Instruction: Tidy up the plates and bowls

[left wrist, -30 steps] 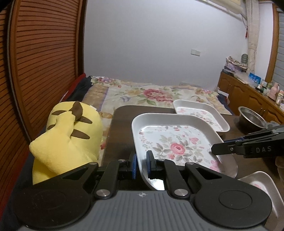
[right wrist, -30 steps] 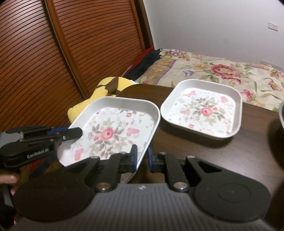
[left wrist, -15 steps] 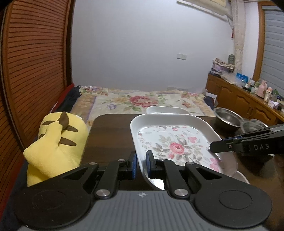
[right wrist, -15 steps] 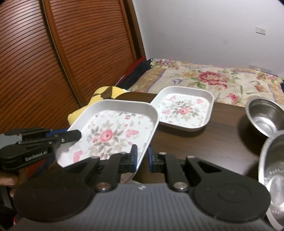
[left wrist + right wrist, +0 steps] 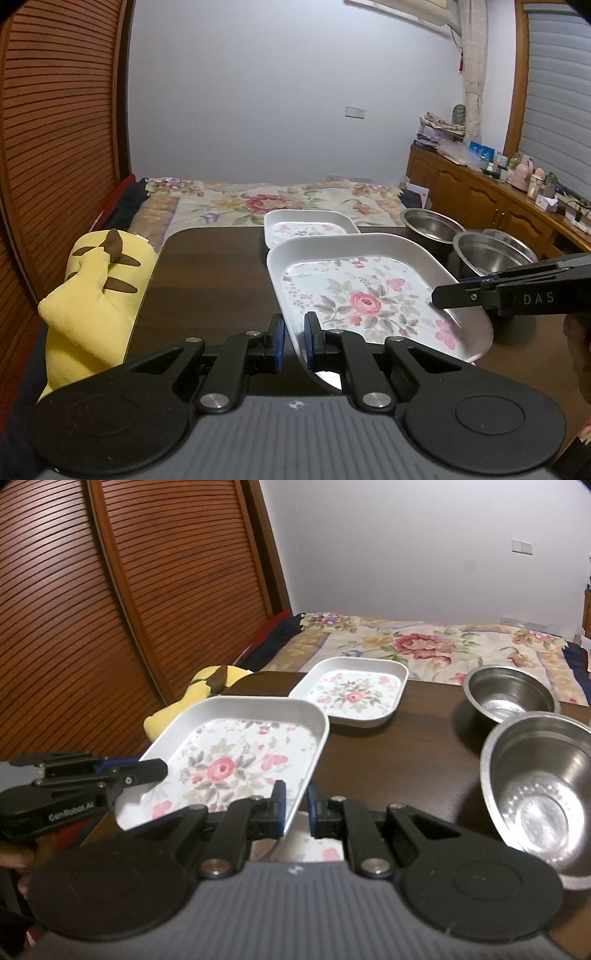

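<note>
Together, the left gripper (image 5: 293, 341) and right gripper (image 5: 295, 806) pinch a glossy, rounded-square floral plate (image 5: 354, 291) by its rim.

Dim, warm indoor light with a cool cast on the pale grey back wall (image 5: 258, 92). Fisheye bending curves the brown slatted wooden door (image 5: 110, 590) and darkens the corners. Soft glare sits inside the round steel bowl (image 5: 535, 775); fine detail is grainy.

Dark table (image 5: 424, 738): floral plate (image 5: 354, 692), apparently two steel bowls (image 5: 511, 694).
</note>
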Tool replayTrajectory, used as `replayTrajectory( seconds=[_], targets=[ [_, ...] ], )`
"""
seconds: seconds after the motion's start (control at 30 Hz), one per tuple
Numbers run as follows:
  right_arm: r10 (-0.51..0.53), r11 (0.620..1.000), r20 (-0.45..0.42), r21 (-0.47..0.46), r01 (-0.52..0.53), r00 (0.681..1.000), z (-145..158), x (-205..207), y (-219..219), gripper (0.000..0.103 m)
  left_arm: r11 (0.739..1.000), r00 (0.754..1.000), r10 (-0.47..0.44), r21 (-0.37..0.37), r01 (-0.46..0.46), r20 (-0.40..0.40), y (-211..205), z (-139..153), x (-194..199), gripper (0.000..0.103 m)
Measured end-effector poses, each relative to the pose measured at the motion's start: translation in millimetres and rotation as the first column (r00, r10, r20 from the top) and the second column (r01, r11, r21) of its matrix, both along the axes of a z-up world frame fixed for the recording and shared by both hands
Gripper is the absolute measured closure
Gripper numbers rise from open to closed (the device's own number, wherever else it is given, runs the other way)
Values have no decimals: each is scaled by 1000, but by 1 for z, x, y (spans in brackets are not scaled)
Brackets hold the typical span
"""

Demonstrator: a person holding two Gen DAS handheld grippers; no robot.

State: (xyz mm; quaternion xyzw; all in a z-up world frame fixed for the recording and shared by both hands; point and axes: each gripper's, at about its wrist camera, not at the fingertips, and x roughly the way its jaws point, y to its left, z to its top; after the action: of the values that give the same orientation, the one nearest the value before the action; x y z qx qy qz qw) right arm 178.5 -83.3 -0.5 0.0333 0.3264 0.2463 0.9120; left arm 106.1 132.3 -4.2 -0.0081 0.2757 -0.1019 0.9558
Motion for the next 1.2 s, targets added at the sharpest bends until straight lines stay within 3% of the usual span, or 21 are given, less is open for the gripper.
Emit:
replayTrajectory(
  seconds=[0.6, 1.2],
  targets=[
    [-40, 998, 44, 40, 38, 998, 5, -29, -25, 89, 999, 999, -39, 3, 39, 20, -18, 8, -21, 91],
    [-74, 995, 6, 70, 73, 997, -23, -47, -41, 89, 998, 998, -61, 7, 61, -34, -33, -15, -34, 91]
  ],
)
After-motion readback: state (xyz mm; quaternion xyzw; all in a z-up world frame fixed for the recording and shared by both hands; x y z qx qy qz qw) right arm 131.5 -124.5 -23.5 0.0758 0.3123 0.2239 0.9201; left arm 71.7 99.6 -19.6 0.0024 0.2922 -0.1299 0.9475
